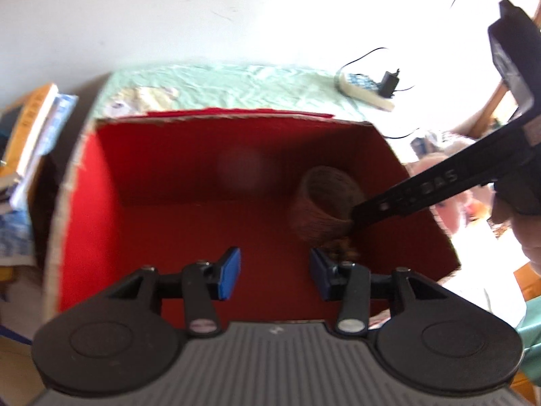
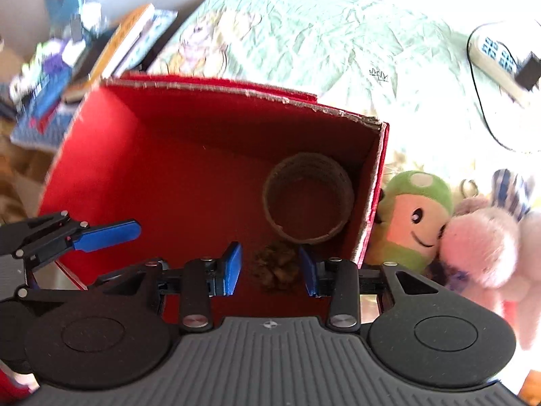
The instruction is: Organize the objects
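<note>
The right gripper [image 2: 270, 272] holds its blue-padded jaws apart over a rough brown pine cone [image 2: 275, 267] that lies between them on the smooth red floor of the cardboard box [image 2: 189, 155]. Just beyond stands a round woven basket [image 2: 308, 203], coarse and upright, near the box's right wall. The left gripper [image 1: 275, 272] also hangs spread and empty above the box. Outside that wall lie a green mushroom plush [image 2: 414, 220] touching a fluffy pink plush [image 2: 480, 250], on a crumpled pale green cloth [image 2: 304, 40]; books [image 2: 125, 47] are stacked to the left.
</note>
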{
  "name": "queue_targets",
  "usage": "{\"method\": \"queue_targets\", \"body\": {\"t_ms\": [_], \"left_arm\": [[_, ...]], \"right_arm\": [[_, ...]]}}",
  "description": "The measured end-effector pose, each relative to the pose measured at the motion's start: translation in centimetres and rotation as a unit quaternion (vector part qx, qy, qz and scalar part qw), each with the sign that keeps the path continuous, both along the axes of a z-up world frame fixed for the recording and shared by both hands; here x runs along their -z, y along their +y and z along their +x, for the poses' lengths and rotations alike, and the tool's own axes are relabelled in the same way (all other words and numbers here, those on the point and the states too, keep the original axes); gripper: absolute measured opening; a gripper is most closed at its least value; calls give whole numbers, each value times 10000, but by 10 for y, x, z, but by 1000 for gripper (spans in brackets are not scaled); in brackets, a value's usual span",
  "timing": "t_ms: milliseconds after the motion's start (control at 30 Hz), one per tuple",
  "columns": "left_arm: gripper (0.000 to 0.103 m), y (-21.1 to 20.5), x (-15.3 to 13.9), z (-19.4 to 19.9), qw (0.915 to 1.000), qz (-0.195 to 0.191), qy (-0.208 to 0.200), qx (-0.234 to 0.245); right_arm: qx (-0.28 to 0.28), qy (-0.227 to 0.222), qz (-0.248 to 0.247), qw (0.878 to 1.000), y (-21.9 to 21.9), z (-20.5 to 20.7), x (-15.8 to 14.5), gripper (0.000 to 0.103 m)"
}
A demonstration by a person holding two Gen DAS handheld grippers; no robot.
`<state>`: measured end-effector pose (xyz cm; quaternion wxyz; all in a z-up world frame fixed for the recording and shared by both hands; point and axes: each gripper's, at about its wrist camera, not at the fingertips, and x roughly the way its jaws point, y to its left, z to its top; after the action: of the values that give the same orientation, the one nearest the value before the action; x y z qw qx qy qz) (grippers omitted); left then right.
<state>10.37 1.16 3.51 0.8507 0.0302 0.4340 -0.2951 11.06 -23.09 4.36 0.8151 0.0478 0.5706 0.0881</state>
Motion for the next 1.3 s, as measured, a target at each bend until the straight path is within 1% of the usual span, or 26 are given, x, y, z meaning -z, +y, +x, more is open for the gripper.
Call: {"method": "queue_targets", "body": {"t_ms": [33,100,167,267,333,433,500,600,733,800,1000,1167,1300], "left_arm": [[50,0,-2,0,9999,90,-29,-39],[60,0,-5,2,9995,282,-61,-135],[64,-1,-6,4,9984,503,-59,-252],[65,-7,-3,8,9965,765,26,-349],[65,-4,-1,12,9955,852,105,-399],[66,-7,6,8,9939,992,157,-447],[68,-12,8,4,9927,1115,130,-448],[69,-16,9,-1,9910,1273,55,-418],[71,-23,9,-5,9904,1338,-16,-347],[74,-26,10,-5,9898,1383,6,-329],[76,-32,12,-7,9892,1443,28,-272],[78,-30,13,-6,9894,1417,33,-322],[83,-29,12,-6,9898,1383,29,-346]], "right_arm": [[90,-52,74,9999,-4,-1,0,40],[272,-147,157,9994,-6,-9,-2,40],[421,-298,59,9987,-4,-19,-8,40],[640,-560,-152,9963,12,-20,-10,40],[781,-605,-141,9950,9,-29,-8,41],[1117,-643,-7,9917,3,-37,-4,41],[1282,-702,24,9893,1,-42,1,41],[1334,-868,-9,9873,2,-47,0,41],[1427,-1022,-53,9845,1,-53,-2,40],[1519,-1074,51,9825,-3,-56,-3,40],[1589,-1169,220,9801,-8,-61,-4,40],[1664,-1284,189,9775,-3,-64,-3,40],[1723,-1453,232,9740,-3,-68,-1,40]]}}
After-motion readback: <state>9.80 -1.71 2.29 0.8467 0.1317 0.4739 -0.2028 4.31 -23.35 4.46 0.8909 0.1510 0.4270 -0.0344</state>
